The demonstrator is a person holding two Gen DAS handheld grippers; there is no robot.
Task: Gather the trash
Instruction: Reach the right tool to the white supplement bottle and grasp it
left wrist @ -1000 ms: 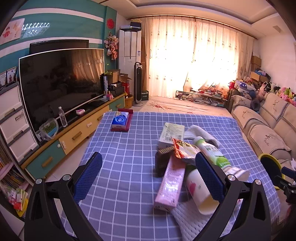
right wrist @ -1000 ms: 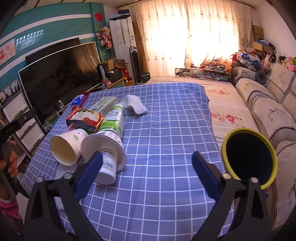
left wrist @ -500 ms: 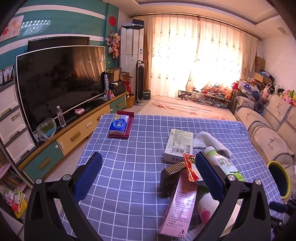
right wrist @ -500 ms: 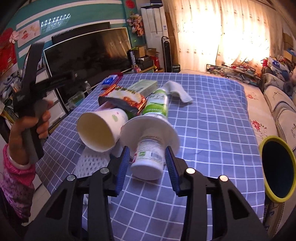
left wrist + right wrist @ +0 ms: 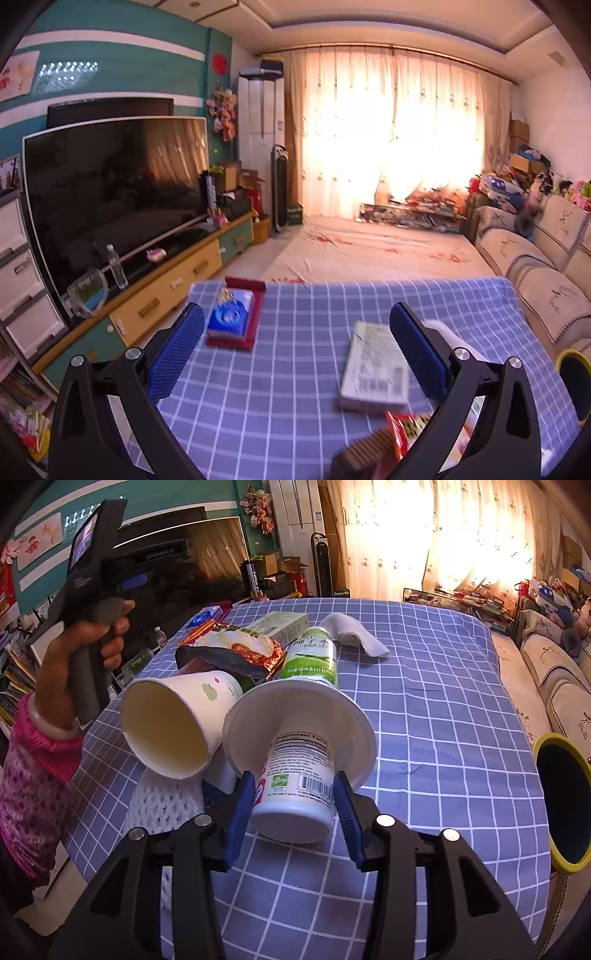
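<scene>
The white plastic supplement bottle lies on its side near the front edge of the blue checked tablecloth, base toward the camera, with a white disc-shaped lid or bowl ringed round its middle. The right gripper has its blue pads against both flanks of the bottle near the base, grasping it. Keep the squeeze steady and lift straight up before any sideways travel; the disc looks loose and may slide or drop. Just beside the bottle lie a tipped white paper cup, a green-labelled drink bottle and a red snack packet; clear them without dragging. The yellow-rimmed bin stands off the table's right side, likely the drop point. The left gripper is held above the table with fingers spread wide, grasping nothing.
</scene>
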